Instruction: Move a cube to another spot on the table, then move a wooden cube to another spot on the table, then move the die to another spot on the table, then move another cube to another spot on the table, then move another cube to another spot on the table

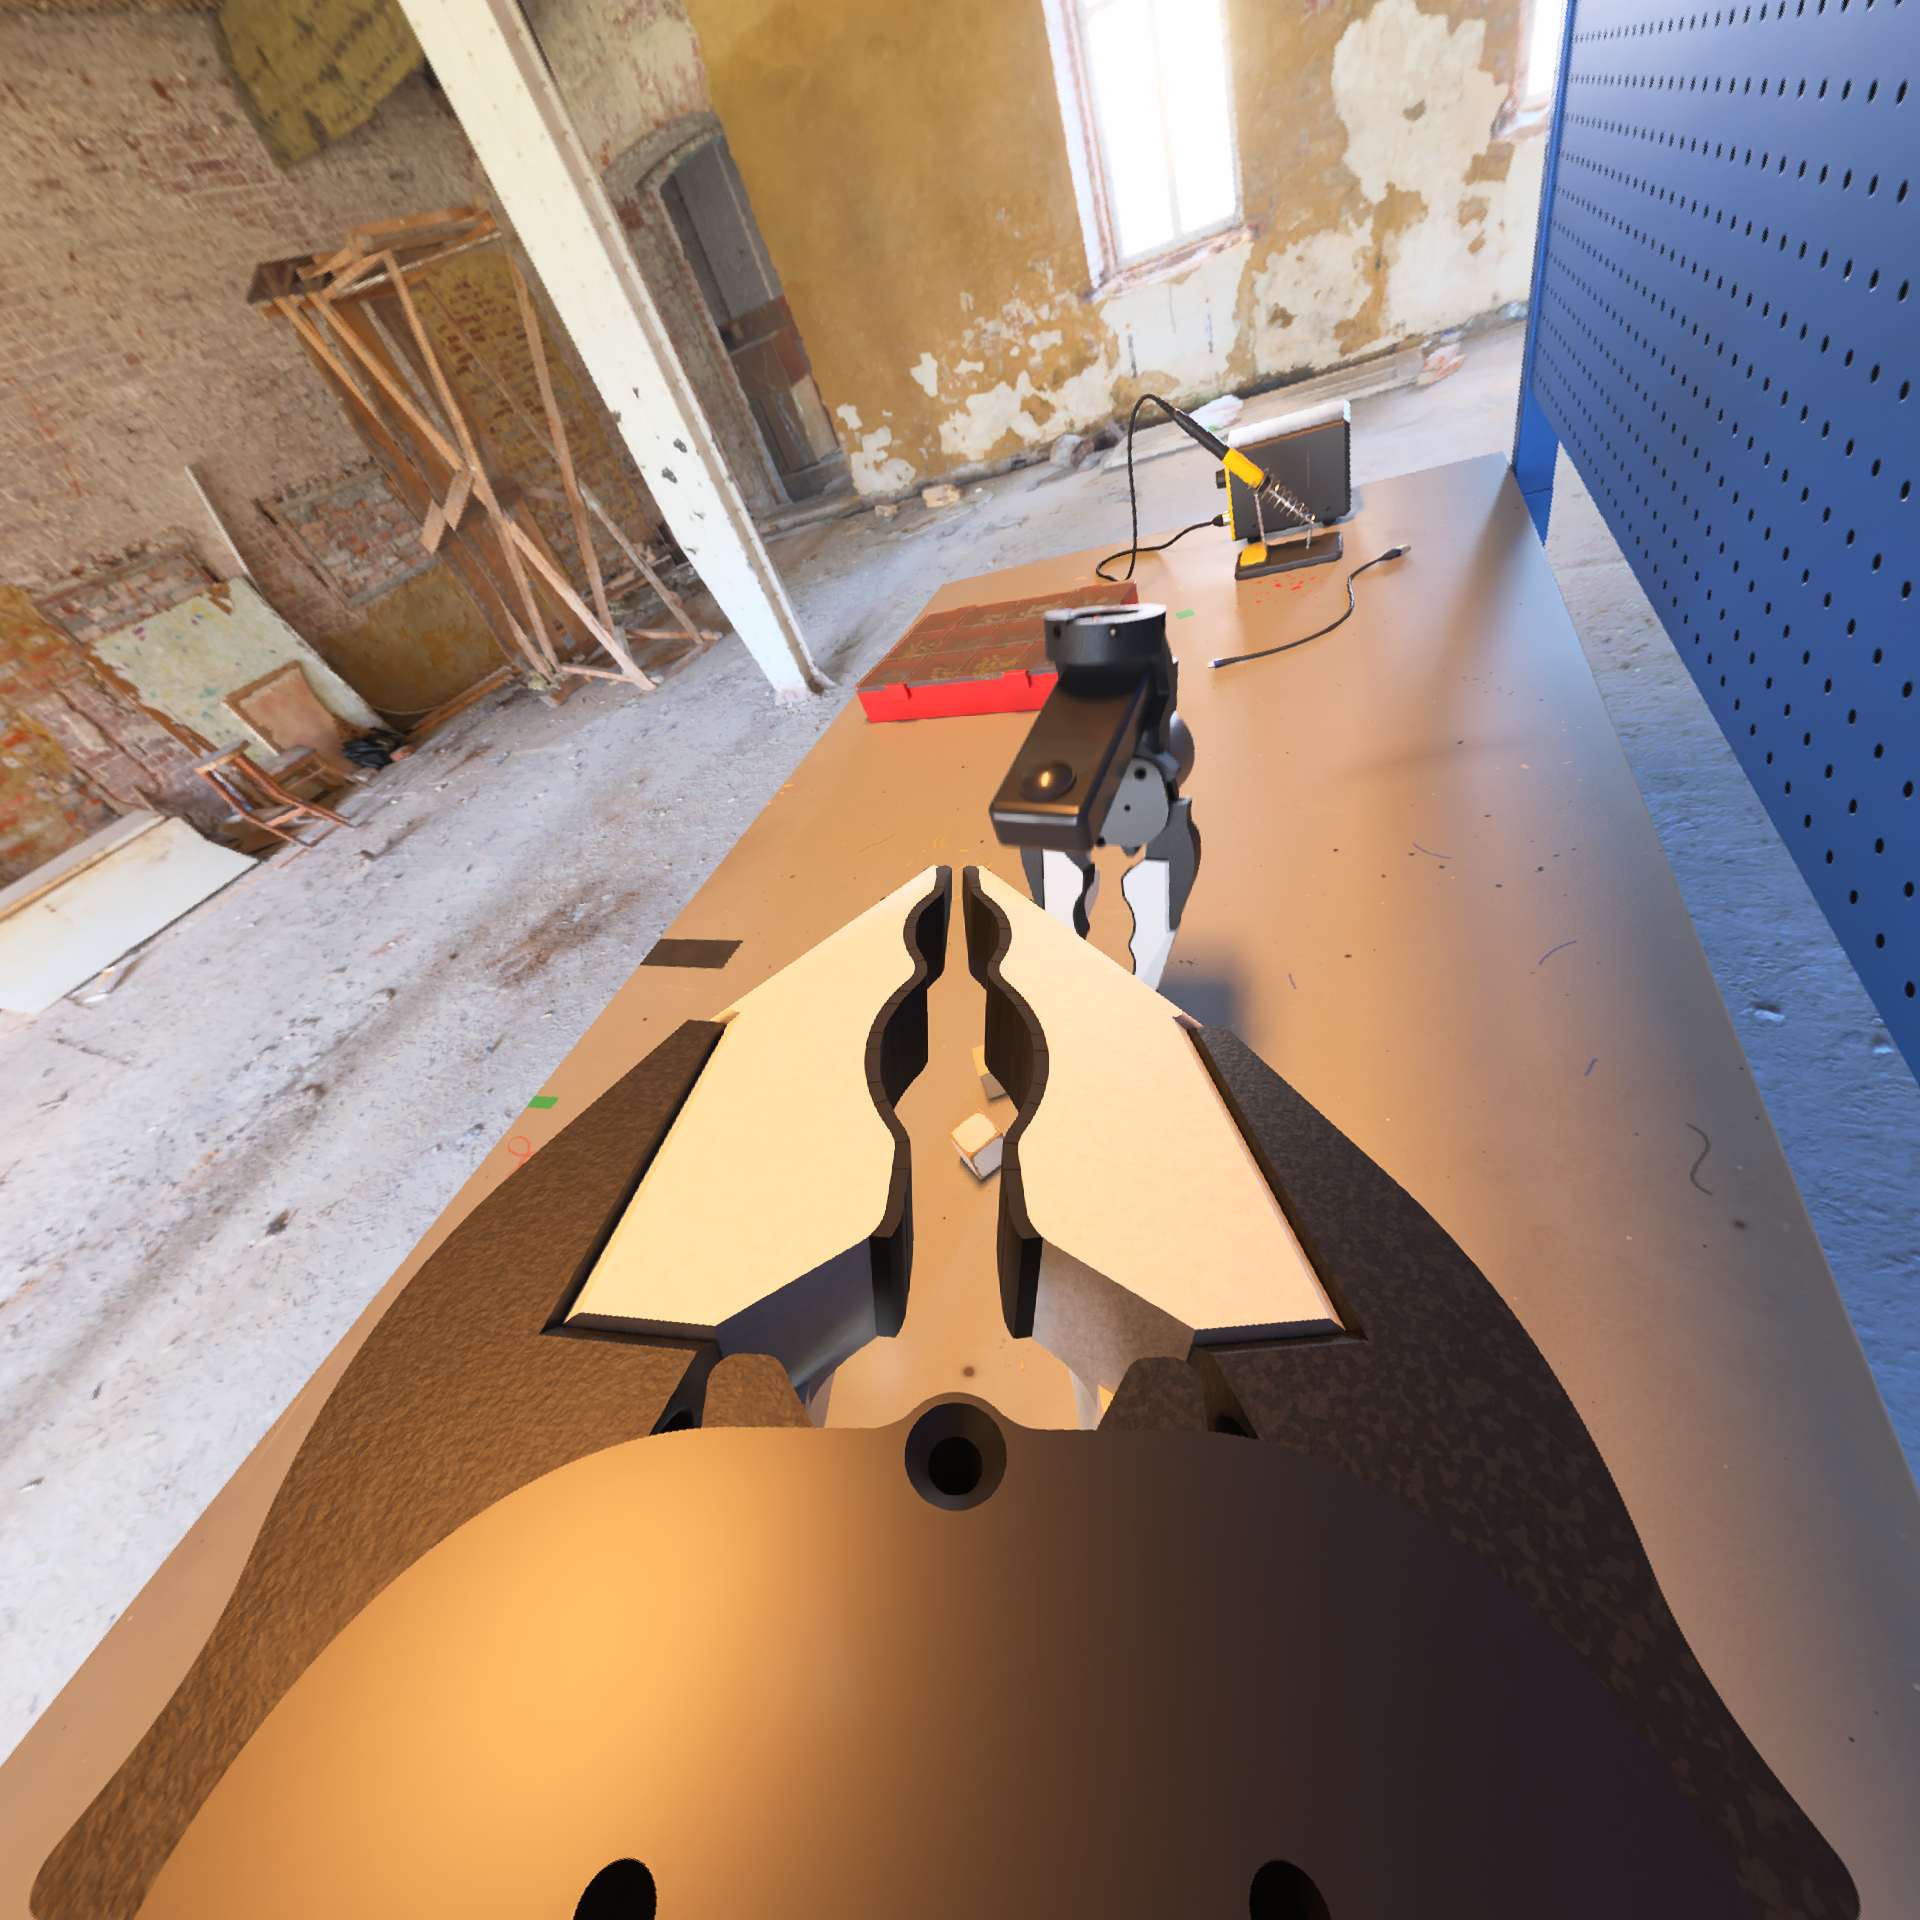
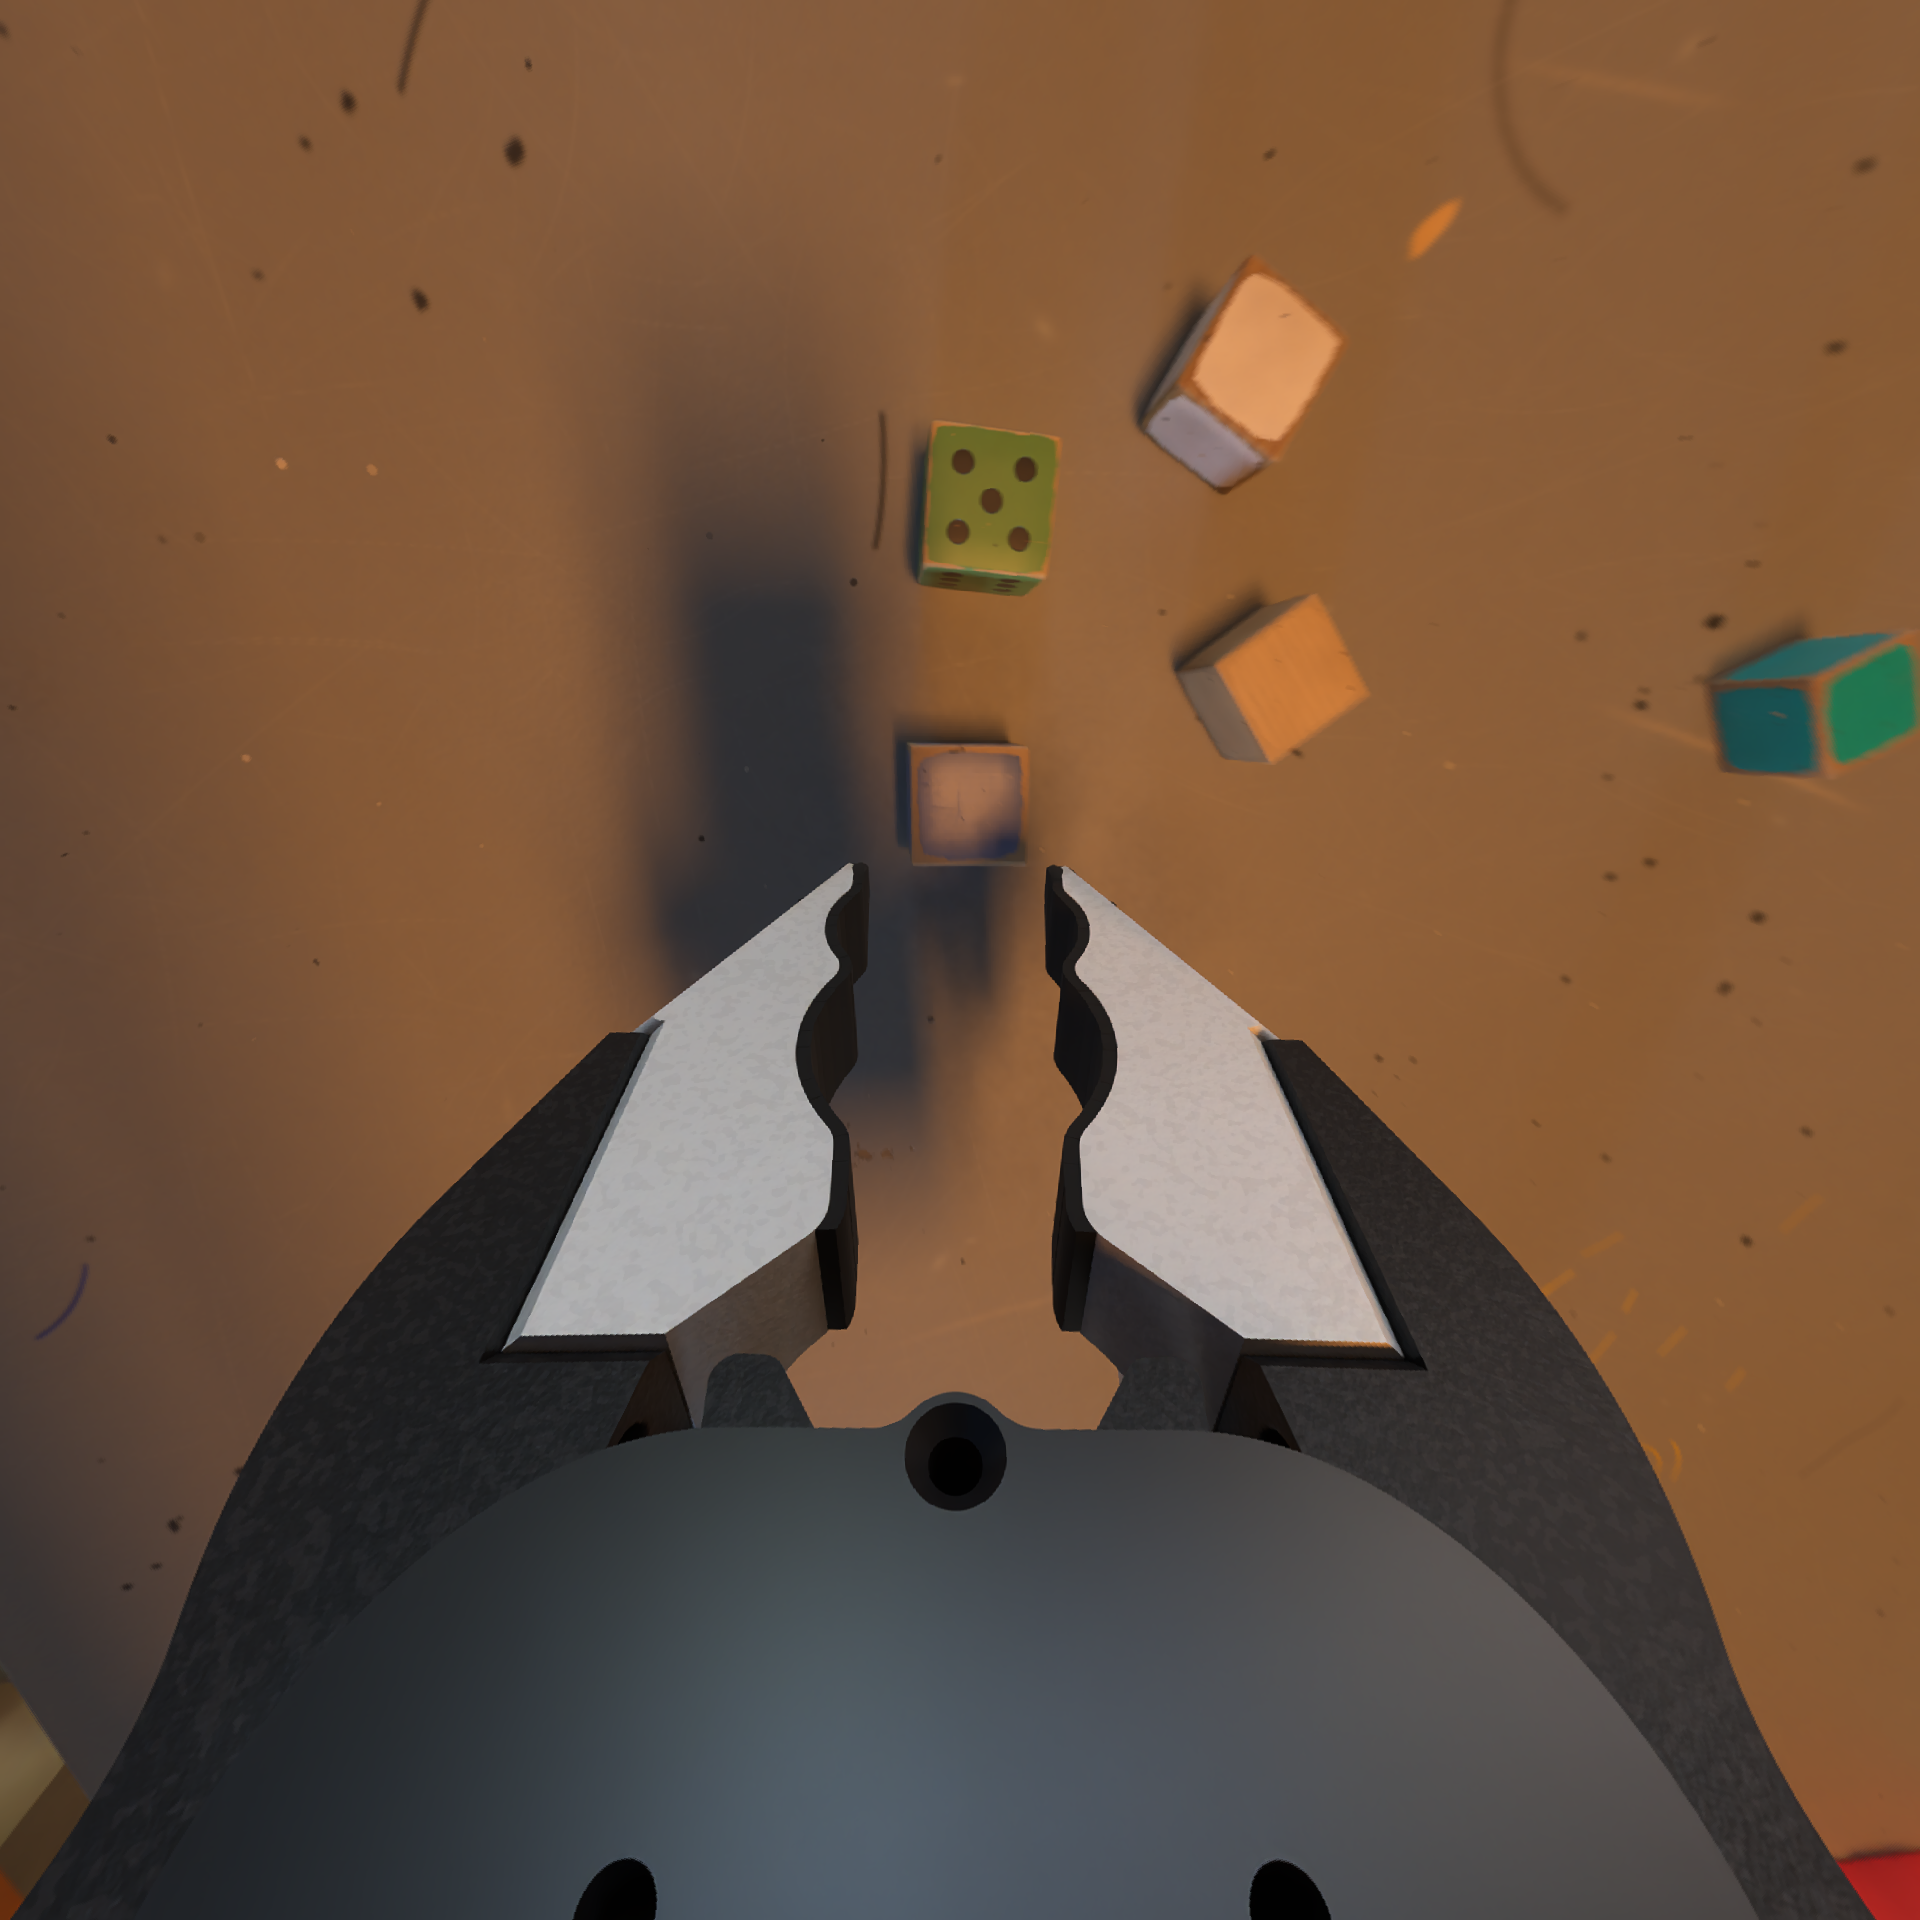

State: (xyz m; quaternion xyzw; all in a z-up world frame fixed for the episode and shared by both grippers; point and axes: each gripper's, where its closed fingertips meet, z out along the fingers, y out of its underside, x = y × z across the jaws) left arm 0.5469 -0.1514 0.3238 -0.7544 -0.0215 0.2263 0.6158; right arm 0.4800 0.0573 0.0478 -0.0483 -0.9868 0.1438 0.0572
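Left wrist view: left gripper (image 1: 957, 878), jaws nearly together and empty, above brown table (image 1: 1455, 935); red organizer box (image 1: 966, 665), soldering station (image 1: 1288, 488), blue pegboard (image 1: 1745, 416); derelict brick room.

Right wrist view: right gripper (image 2: 954, 873), jaws apart, over pale cube (image 2: 968, 802); green die (image 2: 989, 505), wooden cube (image 2: 1276, 675), teal cube (image 2: 1818, 701) beyond on speckled tabletop.

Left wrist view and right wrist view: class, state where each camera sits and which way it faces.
Left wrist view: on the left gripper, looking low along the table toward the red organiser box; its fingers nearly touch.
Right wrist view: on the right gripper, facing down at the green die; fingers apart.
Shared: the right gripper appears in both.
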